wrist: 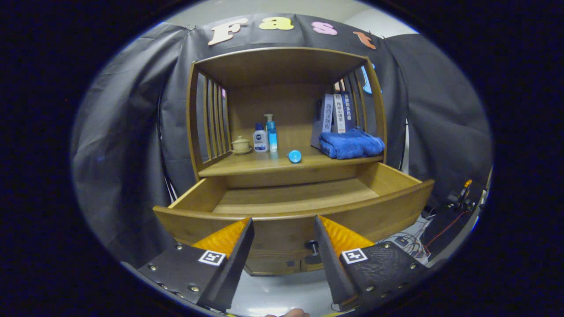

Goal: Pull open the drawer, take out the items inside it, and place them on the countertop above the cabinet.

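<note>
I see my gripper point(283, 224) released, its fingers spread wide and pressing on nothing, hanging just in front of the drawer point(291, 207). The drawer is pulled fully out of the cabinet point(282, 132); its curved front edge runs across just beyond my fingertips. Its dark knob point(313, 246) sits low on the front face, close against the inner side of my right finger at about 5 o'clock from the gap. The drawer's wooden floor lies bare from side wall to side wall, with open room above it up to the lip of the desk point(264, 166).

On the desk, at 12 o'clock from my gripper, a small blue cap point(294, 156) lies near the front edge. At 11 o'clock, toward the back, a white bottle point(260, 139) and a blue pump bottle point(271, 134) stand upright just beside each other, with a small lidded cup point(240, 145) to their left by the slatted side. At 1 o'clock a folded blue towel point(351, 143) rests near the right slats, and a row of books point(335, 113) stands behind it. The middle of the desk, between the cap and the bottles, stays open. Cables point(414, 240) trail on the floor at 3 o'clock, beside the cabinet's base.
</note>
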Demonstrator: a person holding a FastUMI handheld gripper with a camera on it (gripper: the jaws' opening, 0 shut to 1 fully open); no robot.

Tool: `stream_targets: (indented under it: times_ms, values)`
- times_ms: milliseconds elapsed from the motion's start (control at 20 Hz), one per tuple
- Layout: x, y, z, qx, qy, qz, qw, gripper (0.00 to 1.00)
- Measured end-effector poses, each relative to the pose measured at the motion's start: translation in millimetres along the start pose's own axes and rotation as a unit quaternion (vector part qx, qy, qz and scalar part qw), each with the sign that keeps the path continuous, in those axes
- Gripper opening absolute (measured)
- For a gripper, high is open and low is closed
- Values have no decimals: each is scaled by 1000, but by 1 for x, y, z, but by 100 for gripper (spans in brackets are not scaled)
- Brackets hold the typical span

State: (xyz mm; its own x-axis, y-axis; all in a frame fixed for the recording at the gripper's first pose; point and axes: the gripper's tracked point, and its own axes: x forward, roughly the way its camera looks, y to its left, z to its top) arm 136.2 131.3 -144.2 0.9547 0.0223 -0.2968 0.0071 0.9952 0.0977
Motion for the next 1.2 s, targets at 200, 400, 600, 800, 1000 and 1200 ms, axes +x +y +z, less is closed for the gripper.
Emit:
stream_targets:
  times_ms: [200,400,600,800,1000,1200]
  values:
    - [13,0,-11,16,5,0,1000,81]
    - [17,0,-20,8,23,1,1000,81]
    - [18,0,-21,11,22,2,1000,81]
    - [19,0,-21,14,21,1,1000,81]
    - [20,-1,-20,8,18,-9,1000,81]
    - [24,-5,-17,23,12,-21,999,81]
